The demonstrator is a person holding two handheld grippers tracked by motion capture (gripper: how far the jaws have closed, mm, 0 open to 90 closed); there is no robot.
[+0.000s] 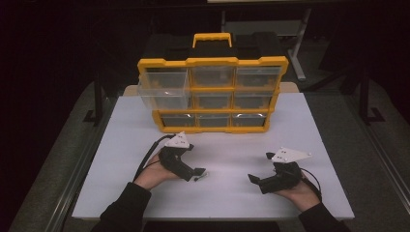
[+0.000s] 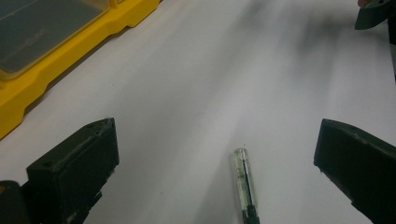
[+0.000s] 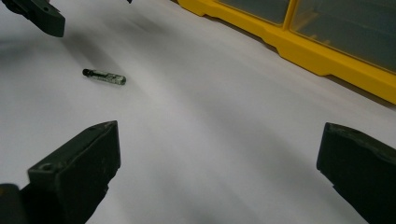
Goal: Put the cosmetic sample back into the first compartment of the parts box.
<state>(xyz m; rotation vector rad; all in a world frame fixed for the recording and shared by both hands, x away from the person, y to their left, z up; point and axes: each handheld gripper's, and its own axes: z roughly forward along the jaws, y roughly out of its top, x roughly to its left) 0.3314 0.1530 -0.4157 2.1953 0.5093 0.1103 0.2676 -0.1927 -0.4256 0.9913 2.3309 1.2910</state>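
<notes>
A small clear tube with a black end lies flat on the white table. My left gripper hovers right over it, jaws wide open, the tube between them but untouched. In the right gripper view the tube lies at the far left, under a jaw of the left gripper. My right gripper is open and empty near the table's front right, pointing left toward the tube. Behind both stands a yellow organizer with clear drawers.
The organizer's upper left drawer is pulled out toward me; the other drawers sit flush. Its yellow base runs along the left gripper view's upper left and along the right gripper view's upper right. Dark floor surrounds the table.
</notes>
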